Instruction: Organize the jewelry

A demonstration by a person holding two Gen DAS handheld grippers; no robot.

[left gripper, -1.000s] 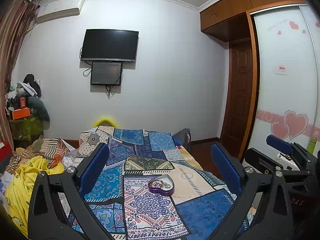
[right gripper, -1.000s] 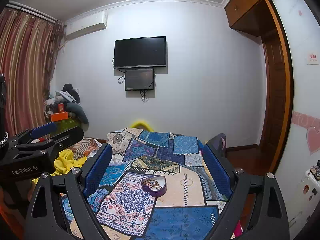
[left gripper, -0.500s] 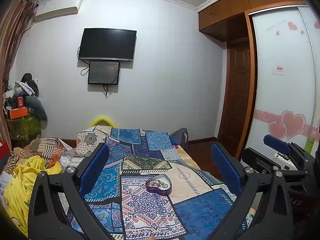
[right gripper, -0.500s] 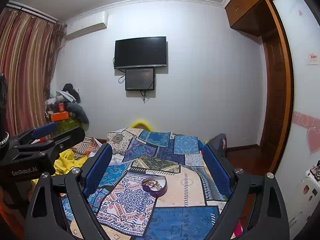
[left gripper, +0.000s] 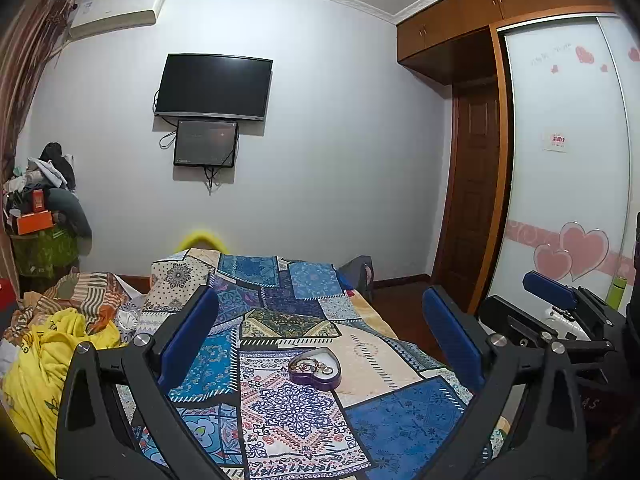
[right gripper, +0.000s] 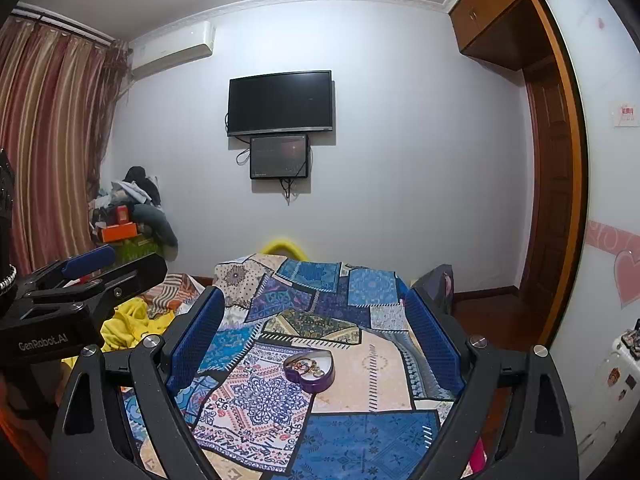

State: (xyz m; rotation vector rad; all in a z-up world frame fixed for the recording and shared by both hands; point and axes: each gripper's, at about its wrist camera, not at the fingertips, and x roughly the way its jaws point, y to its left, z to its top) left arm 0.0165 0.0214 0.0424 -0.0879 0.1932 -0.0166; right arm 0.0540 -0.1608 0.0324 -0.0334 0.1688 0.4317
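Observation:
A purple heart-shaped box (left gripper: 315, 369) (right gripper: 309, 369) lies open on the patchwork bedspread (left gripper: 280, 408) (right gripper: 352, 436), with a tangle of gold rings and chains inside. My left gripper (left gripper: 320, 330) hovers above the bed, open and empty, and the box shows low between its blue pads. My right gripper (right gripper: 314, 324) is open and empty too, with the box framed between its fingers farther ahead. In each wrist view the other gripper shows at the side: the right one (left gripper: 560, 300), the left one (right gripper: 86, 262).
A yellow garment (left gripper: 44, 360) and striped cloth (left gripper: 84, 292) are heaped on the bed's left side. A cluttered stand (left gripper: 40, 220) sits by the curtain. A wardrobe with heart stickers (left gripper: 572, 200) and a wooden door (left gripper: 472, 200) stand right. A TV (left gripper: 214, 86) hangs on the far wall.
The left wrist view has swung slightly, so the box and TV sit a little further left. The right gripper has barely moved. Both grippers stay open.

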